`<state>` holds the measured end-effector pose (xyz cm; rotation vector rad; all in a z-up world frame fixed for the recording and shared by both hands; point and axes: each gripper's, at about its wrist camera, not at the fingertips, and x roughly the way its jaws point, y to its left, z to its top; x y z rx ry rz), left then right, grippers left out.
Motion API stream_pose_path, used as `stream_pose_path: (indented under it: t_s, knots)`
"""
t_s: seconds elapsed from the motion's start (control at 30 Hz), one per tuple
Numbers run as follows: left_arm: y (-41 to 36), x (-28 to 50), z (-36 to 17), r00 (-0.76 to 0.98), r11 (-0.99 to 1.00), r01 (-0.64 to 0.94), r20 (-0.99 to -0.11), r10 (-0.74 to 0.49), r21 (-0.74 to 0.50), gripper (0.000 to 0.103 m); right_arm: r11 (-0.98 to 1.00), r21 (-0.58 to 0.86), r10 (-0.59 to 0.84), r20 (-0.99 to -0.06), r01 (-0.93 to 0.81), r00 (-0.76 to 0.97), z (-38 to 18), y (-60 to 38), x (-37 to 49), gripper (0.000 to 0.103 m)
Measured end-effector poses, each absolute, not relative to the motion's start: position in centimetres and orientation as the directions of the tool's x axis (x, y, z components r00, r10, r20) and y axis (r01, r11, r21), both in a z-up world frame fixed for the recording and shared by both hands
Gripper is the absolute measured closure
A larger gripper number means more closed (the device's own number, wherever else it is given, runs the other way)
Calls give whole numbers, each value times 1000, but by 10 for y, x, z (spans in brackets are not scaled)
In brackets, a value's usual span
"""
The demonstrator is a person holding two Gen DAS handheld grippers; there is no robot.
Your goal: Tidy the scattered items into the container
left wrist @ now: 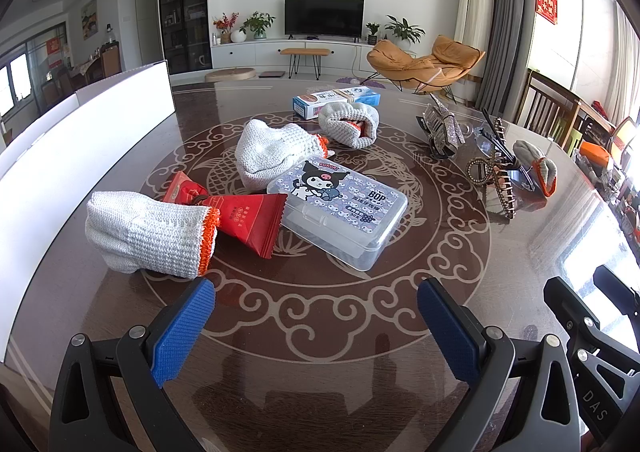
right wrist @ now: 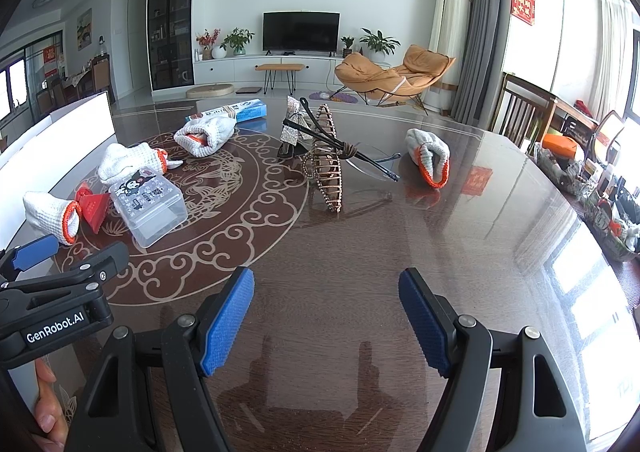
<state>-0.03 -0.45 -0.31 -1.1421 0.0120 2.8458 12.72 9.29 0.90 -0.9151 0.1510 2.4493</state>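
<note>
Scattered on the round brown table: a rolled white glove with orange cuff (left wrist: 148, 234) (right wrist: 50, 218), a red packet (left wrist: 244, 222) (right wrist: 93, 208), a clear plastic floss box (left wrist: 338, 208) (right wrist: 149, 204), two more white gloves (left wrist: 276, 154) (left wrist: 350, 124), a blue-and-white carton (left wrist: 336, 100) (right wrist: 236, 112), hair claws (left wrist: 496, 180) (right wrist: 326, 156) and a grey glove (left wrist: 536, 166) (right wrist: 430, 156). The white container (left wrist: 76, 156) (right wrist: 60, 136) stands at the left. My left gripper (left wrist: 314, 328) is open and empty, just short of the nearest glove. My right gripper (right wrist: 326, 324) is open and empty over bare table.
A silver sparkly hair claw (left wrist: 440, 128) and clear glasses (right wrist: 372, 164) lie by the brown claw. A cluttered basket (right wrist: 592, 188) sits at the table's right edge. Wooden chairs (right wrist: 524, 112) stand beyond it. The left gripper's body (right wrist: 52, 300) shows in the right wrist view.
</note>
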Motion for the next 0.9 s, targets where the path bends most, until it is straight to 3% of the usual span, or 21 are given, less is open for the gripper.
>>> stream_pose_path:
  t_s: [0.9]
  knots:
    - [-3,1,-5,-716,-996,-92,-693,79,-18,0,-858,-70,430,-639,-509,-638,9,93,127,27]
